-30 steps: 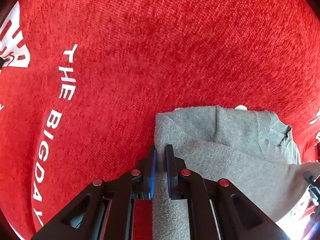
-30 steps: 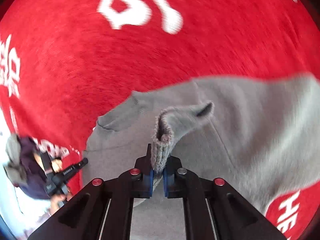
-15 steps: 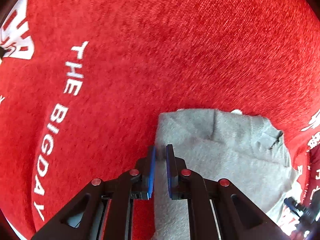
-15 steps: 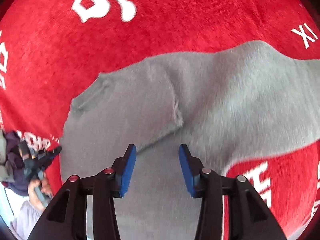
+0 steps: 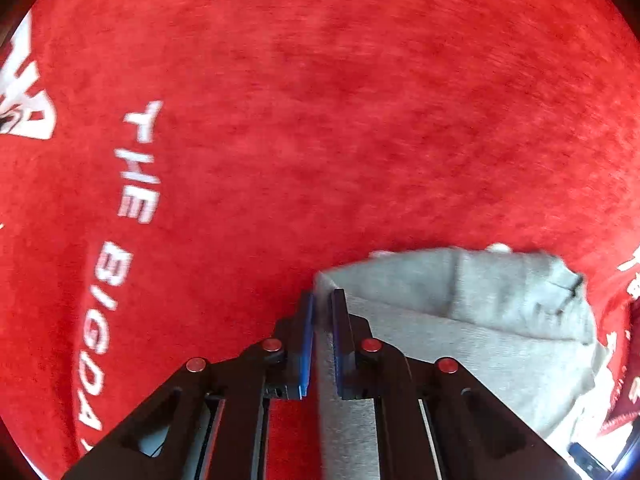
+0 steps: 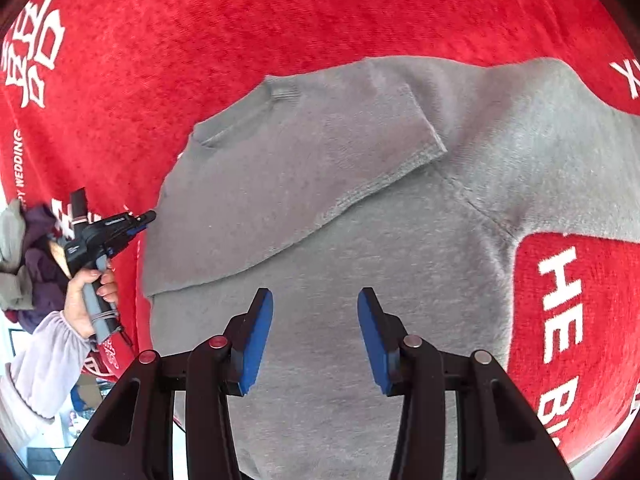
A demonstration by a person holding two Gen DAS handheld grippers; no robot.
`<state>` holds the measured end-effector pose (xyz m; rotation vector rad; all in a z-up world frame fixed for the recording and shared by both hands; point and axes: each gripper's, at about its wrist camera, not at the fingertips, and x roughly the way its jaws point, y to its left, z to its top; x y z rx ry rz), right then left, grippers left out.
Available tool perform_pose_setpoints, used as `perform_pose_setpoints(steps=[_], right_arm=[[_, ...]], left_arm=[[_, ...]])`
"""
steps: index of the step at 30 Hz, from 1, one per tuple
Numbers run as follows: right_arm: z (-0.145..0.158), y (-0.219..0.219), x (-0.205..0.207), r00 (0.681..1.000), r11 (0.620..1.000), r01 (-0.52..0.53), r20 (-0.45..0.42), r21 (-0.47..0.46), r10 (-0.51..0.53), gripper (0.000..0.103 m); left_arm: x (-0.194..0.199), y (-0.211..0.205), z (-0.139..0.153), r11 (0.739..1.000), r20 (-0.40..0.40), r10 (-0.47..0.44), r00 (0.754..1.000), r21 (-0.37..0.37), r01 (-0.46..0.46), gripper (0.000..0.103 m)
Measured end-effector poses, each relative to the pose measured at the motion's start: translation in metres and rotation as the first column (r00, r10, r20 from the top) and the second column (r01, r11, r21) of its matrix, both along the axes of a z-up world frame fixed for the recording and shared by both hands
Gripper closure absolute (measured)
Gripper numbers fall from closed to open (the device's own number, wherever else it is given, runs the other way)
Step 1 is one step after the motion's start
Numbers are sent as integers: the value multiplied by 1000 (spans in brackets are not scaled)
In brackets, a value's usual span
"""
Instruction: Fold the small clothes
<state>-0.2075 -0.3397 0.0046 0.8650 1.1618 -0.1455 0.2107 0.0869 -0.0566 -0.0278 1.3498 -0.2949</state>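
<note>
I'm pinching the edge of the grey sweater [image 5: 472, 320] with my left tool [image 5: 322, 340], its blue pads closed tight on a fold of the knit, while my right tool [image 6: 315, 336] is hanging over the body of the garment with its jaws standing partly apart and nothing between them. The sweater is lying flat on the red cloth [image 5: 320, 120] that is covering the desk, one sleeve [image 6: 304, 168] already lying folded across the chest, the other sleeve running off to the right in the right wrist view. To fold this well, I'm thinking the left grip should be carrying its edge low and level so the knit isn't bunching, and the right tool should be taking the far sleeve near its cuff and laying it straight across. My left hand [image 6: 86, 300] is showing at the cloth's edge, gripping the handle. Reading the white print on the cloth: "THE BIGDA" beside my left tool, "HE" and "BI" by my right, "WEDDING" at the far left, plus Chinese characters I can't make out
</note>
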Motion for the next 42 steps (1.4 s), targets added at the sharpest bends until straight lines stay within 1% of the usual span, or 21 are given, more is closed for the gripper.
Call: perform_pose_setpoints(steps=[1,2,4,5,7,12,13,14,15,16,17,20,21,23,26,28,30,32,34,40,42], right_arm=[[2,2,1,1000,1000,-6,4,-4,6,55],[1,6,7,1000,1000,-13,6,-8,13,55],[0,11,7,1000,1000,-28,2,-7,28,55],[0,14,8,1000,1000,-25,-4,-12,24,55],[-1,19,7,1000,1000,-22,-13,-9,22,55],[4,28,4,999,1000,-22,-29,-18,22,54],[6,30,3,999,999,-18,-33,-29,17,52],[7,31,2,999,999,-23,-38,-34,22,51],[8,33,0,999,999,-25,-43,-37,23,49],[9,34,0,999,999,-25,-47,-39,23,48],[9,35,0,998,999,-26,-51,-38,24,48],[11,41,-6,997,999,-32,-64,-38,30,46],[11,42,-8,997,999,-34,-69,-38,31,42],[11,45,-15,996,999,-36,-81,-39,33,37],[8,49,-26,994,999,-31,-106,-29,27,33],[5,51,-35,993,1000,-23,-120,-17,20,31],[2,51,-45,991,1000,-12,-131,-3,12,31],[0,50,-55,990,1000,2,-142,5,-1,31],[-3,46,-65,988,1000,19,-151,13,-17,31],[-15,25,-92,980,997,76,-185,26,-70,31],[-19,15,-99,978,995,97,-189,31,-89,31]], left_arm=[[3,5,0,999,8,28,1000,18,-29,101],[6,10,-2,998,3,50,999,30,-50,101],[7,20,-3,996,-15,84,996,4,-84,101],[6,25,1,996,-6,88,996,23,-88,101],[0,24,13,995,24,72,997,60,-74,101],[-18,6,41,997,44,13,999,73,-16,100],[-27,-1,46,997,44,-8,999,80,4,82],[-37,-6,51,996,34,-27,999,85,24,34],[-46,-11,54,995,23,-34,999,92,32,12],[-56,-16,58,995,26,-37,999,97,35,1],[-68,-20,63,995,28,-54,998,87,51,1],[-104,-35,64,991,-32,-99,995,84,101,1],[-117,-37,61,988,-39,-120,992,94,123,1],[-150,-52,67,974,-44,-182,982,129,186,1],[-185,-66,69,956,-60,-251,966,138,257,1],[-209,-66,61,952,-95,-273,957,117,283,1],[-233,-67,55,955,-130,-263,956,109,277,1],[-249,-77,56,952,-166,-275,947,90,293,1],[-261,-88,56,947,-177,-292,940,80,310,1],[-293,-124,48,923,-212,-345,914,99,371,1],[-296,-134,47,918,-219,-354,910,103,382,1]])
